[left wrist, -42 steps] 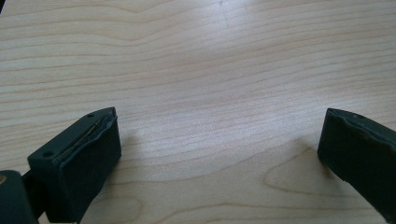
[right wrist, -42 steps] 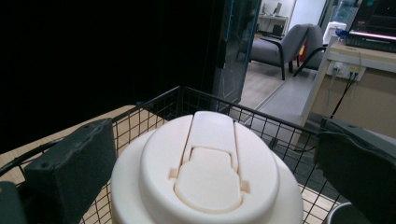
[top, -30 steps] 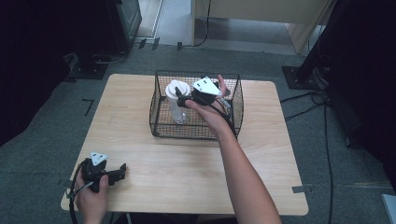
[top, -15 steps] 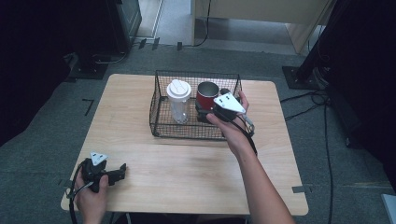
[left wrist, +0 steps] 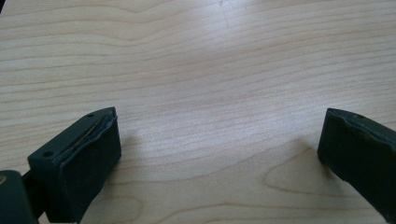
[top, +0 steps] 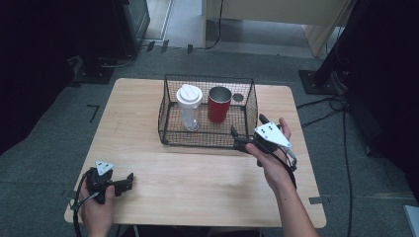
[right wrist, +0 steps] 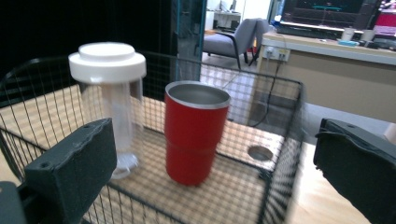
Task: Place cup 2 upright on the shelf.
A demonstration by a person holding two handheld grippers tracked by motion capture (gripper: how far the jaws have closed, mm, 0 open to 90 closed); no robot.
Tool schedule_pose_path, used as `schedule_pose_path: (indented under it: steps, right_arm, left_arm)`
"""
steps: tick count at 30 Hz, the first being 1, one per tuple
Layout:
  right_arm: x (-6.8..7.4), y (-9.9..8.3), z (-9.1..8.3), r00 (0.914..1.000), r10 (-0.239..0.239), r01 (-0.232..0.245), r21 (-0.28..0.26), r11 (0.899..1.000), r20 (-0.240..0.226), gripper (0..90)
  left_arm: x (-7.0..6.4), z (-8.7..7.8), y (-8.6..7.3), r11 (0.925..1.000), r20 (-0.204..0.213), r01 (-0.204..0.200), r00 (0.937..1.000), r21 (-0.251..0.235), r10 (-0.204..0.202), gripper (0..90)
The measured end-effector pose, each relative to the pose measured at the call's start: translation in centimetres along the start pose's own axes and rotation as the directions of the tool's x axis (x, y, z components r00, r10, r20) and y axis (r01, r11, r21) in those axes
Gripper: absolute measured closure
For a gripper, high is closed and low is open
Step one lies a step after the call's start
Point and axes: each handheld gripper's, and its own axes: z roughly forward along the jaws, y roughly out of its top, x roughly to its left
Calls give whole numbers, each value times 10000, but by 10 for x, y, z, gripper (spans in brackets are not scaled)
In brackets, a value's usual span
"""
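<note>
Wooden table [top: 197, 173] on grey carpet [top: 39, 163] carries a wire basket [top: 170, 123].

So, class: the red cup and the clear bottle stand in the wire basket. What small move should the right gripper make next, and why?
Probably draw the right gripper further from the wire basket and rest it: its jaws are open and empty, and the red cup and clear bottle stand upright inside.

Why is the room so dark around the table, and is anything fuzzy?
High view: light falls on the table while the floor and corners stay dim. Right gripper view: the red cup is fairly sharp, but the basket wire at the lower right smears. Left gripper view: soft shadows beside both jaws.
</note>
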Motion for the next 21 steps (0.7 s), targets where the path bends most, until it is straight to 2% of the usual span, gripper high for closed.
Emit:
schedule_pose_path:
  steps: [4,12,21]
  right_arm:
    - [-12,-13,-19,9997,-2,-3,208,9998,234,0]
    - [-36,-38,-52,9961,309,-336,309,9990,825,0]
    - [-61,-74,-87,9908,476,-600,967,9935,1264,0]
  left_arm:
    - [0,0,0,10000,2,-9,10000,7,9,0]
    - [0,0,0,10000,3,-11,10000,-7,11,0]
    - [0,0,0,10000,0,7,10000,-19,-7,0]
